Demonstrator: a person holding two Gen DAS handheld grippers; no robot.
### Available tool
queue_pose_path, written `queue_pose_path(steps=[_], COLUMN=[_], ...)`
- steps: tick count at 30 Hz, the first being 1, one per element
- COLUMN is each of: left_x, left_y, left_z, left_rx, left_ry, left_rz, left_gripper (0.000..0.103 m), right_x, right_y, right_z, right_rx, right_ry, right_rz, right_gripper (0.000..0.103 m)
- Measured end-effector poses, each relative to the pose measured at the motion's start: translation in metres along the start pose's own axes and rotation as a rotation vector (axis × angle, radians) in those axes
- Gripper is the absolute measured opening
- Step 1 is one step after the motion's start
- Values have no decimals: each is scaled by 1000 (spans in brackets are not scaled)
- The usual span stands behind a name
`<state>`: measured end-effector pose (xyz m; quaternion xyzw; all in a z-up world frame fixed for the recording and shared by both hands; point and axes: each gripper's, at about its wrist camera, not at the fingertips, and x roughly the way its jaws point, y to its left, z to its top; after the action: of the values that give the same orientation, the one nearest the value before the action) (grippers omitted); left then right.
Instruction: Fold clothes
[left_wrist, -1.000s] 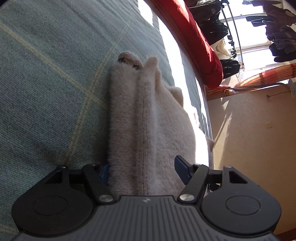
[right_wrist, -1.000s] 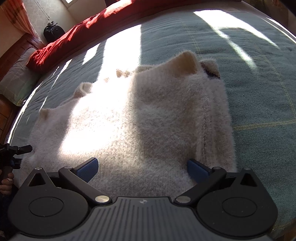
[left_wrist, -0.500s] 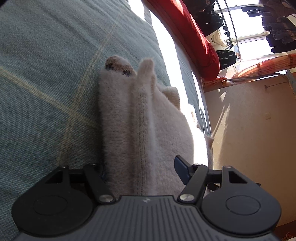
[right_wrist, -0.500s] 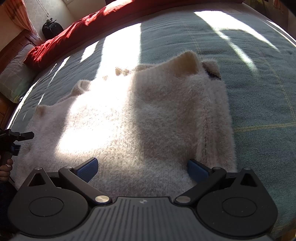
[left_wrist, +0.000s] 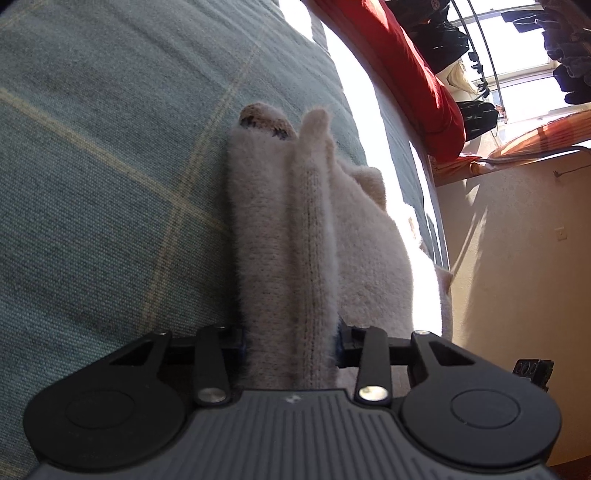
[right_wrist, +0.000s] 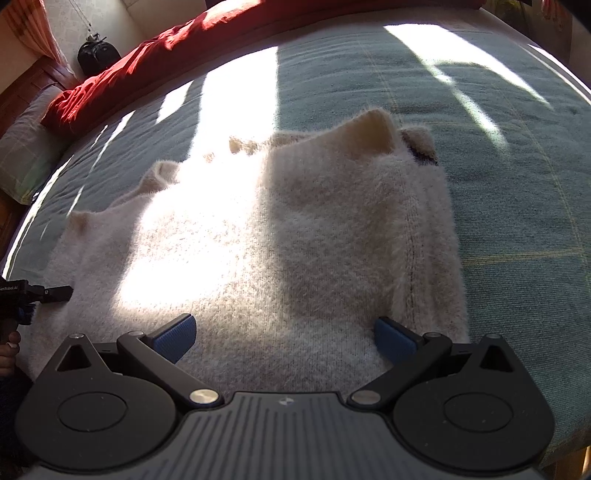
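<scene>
**Left gripper closing on folded edge of sweater; right gripper spread above it**

Nearest, the left gripper (left_wrist: 290, 349) has a thick folded edge of the fuzzy cream knitted sweater (left_wrist: 295, 240) between its jaws, which are closing. The fabric bulges over both blue pads, so most of their faces are hidden; the black fingers sit tight against the knit on either side. In the right wrist view only the tip of this gripper (right_wrist: 55, 293) shows at the left edge, beside part of a person's hand (right_wrist: 9, 350), cut off by the frame.

The right gripper (right_wrist: 284, 334) stands with its blue pads wide apart, over the near hem of the sweater. Whether the pads touch the knit cannot be made out.

The sweater lies partly folded on the grey-green checked bedspread (right_wrist: 517, 166). A strong patch of sunlight washes out its left half. A small dark-patterned piece (left_wrist: 264, 122) shows at its far corner; what it is cannot be told.

Beyond, a red duvet (right_wrist: 166, 55) runs along the far side of the bed.
</scene>
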<state>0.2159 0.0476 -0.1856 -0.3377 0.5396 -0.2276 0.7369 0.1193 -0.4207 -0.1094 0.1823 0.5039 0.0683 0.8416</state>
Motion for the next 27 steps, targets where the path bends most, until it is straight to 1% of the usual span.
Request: queue_pose_path(steps=[4,6,9,14,20,25,27], left_x=[-4,-10,-20,-30,-36,-39,-40], left_y=[-19,-29,-41,-66,-91,-104,-109], left_z=[0,0,1,1,0,1,0], left_rx=[36,43,55,100,135,151,155], left_ry=[-8,-16,-26,-36,-38,-27,-26], left_rz=[68,77,75,96,115,136,144], left_gripper=[33,32,31,30,30,30,30], right_x=[-18,-24,-25,-8,18,40,52], right_y=[9,20,43,73,91,98,99], right_z=[14,23,36,45,42,49,57], right_rx=[74,67,20,-38,-15,2,11], right_ry=[-22,-33,-28,16,67,55,38], right_rz=[94,140,198,259,370,438,435], right_gripper=[103,103,103,103,103,103,103])
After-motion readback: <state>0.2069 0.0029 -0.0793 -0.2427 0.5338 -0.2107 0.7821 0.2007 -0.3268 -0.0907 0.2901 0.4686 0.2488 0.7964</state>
